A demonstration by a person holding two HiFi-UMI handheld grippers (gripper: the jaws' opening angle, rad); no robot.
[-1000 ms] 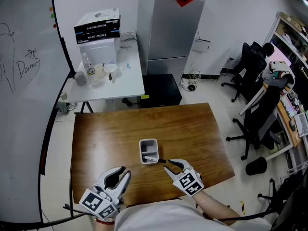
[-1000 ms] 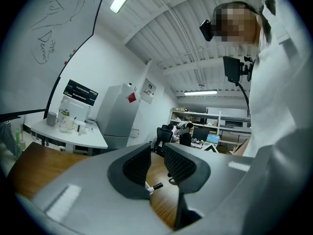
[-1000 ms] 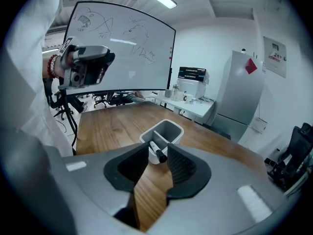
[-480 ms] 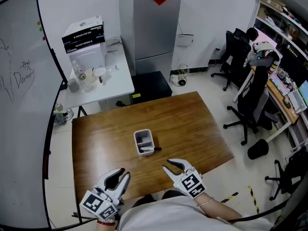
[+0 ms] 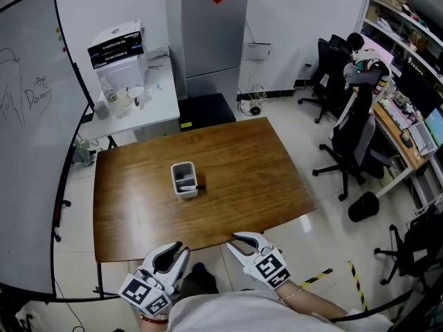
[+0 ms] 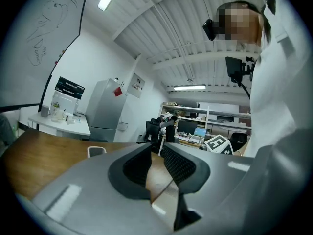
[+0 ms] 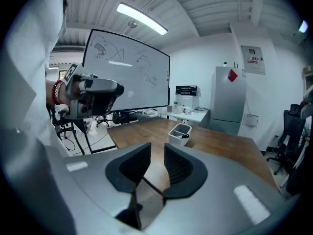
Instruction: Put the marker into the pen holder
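The white pen holder (image 5: 183,178) stands mid-table on the wooden table (image 5: 242,171). The marker (image 5: 194,187) lies in it, its black end poking over the near right rim. The right gripper view shows the holder (image 7: 180,132) and marker (image 7: 185,136) far ahead. Both grippers hang off the table's near edge, well short of the holder. My right gripper (image 5: 237,243) has its jaws closing with nothing between them. My left gripper (image 5: 175,253) keeps a narrow gap, also empty. The holder (image 6: 97,151) is small in the left gripper view.
A whiteboard (image 5: 28,116) stands along the left. A white side table (image 5: 142,109) with bottles and a box sits behind the wooden table, beside a grey cabinet (image 5: 208,26). Office chairs (image 5: 346,137) and a desk fill the right side.
Both grippers and the head view have pulled back from the table; the right gripper has left the holder's side and its jaws have narrowed. The marker stays in the holder.
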